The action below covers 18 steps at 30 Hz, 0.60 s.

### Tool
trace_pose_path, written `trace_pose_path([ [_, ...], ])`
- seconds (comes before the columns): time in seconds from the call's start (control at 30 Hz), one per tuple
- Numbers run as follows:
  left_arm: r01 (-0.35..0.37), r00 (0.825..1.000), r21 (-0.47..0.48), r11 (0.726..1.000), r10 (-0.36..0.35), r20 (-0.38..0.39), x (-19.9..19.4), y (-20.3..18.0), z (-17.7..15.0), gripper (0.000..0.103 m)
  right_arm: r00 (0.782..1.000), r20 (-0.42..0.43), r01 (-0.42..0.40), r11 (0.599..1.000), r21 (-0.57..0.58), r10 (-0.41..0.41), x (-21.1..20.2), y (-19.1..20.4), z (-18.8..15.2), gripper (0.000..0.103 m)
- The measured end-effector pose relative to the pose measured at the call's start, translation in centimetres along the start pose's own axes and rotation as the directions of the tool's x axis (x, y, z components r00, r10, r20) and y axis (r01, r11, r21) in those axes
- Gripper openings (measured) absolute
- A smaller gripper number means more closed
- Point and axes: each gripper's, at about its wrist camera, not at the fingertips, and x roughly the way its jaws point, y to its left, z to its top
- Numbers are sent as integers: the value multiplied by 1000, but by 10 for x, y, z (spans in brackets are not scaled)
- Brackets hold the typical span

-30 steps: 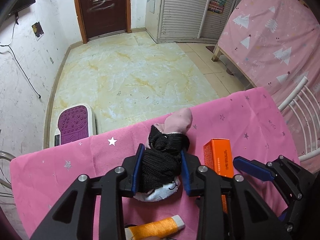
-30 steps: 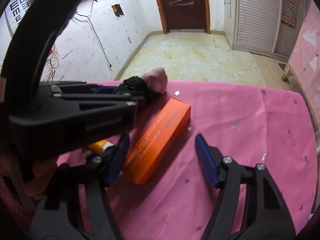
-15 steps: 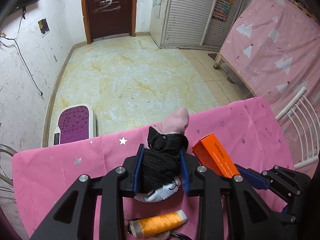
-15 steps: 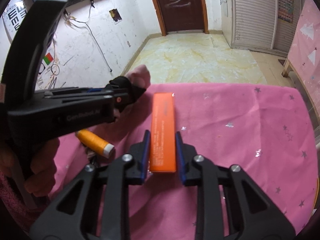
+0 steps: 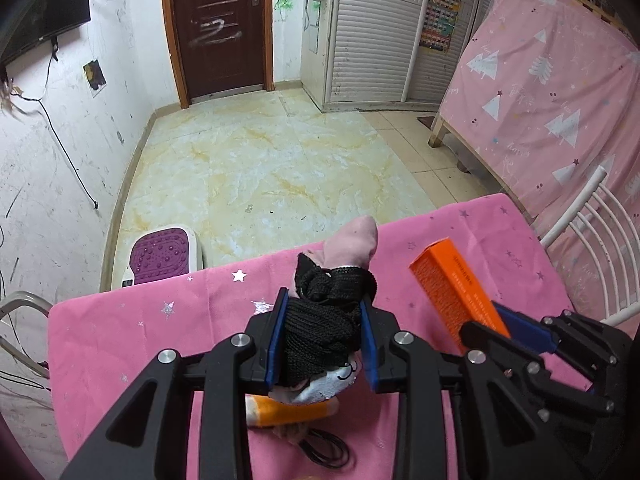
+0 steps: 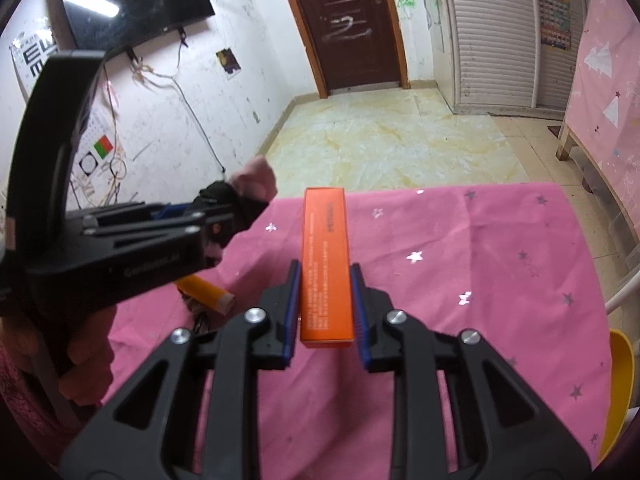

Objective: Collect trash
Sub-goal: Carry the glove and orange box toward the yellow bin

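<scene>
Between the blue pads of the left tool (image 5: 323, 336), a bundle of black knitted and pale pink fabric (image 5: 334, 304), clamped tight, raised above the worktop draped in pink star-print cloth (image 5: 120, 332), pink end poking forward past the fingertips. Just right of it, a long orange cardboard box (image 6: 326, 264), pinched at its near end by the right tool (image 6: 325, 312), held clear of the cloth and pointing away toward the floor. Under the left tool, lying on the cloth, an orange spool of thread with a white end (image 6: 206, 290), beside a black coiled cord (image 5: 324, 452). Beyond the worktop's far edge, pale marble-patterned floor tiles (image 5: 272, 168), a purple and white footpad (image 5: 162, 258) by the wall, a dark brown door (image 5: 220, 28), and a pink tree-print sheet (image 5: 552, 92) at right.
</scene>
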Motion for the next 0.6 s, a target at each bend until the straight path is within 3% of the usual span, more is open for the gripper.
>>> trace_pose_path([
  [0.6, -37, 999, 155, 987, 34, 20, -26, -99, -7, 23, 982, 183, 24, 991, 131, -48, -91, -82, -15, 22],
])
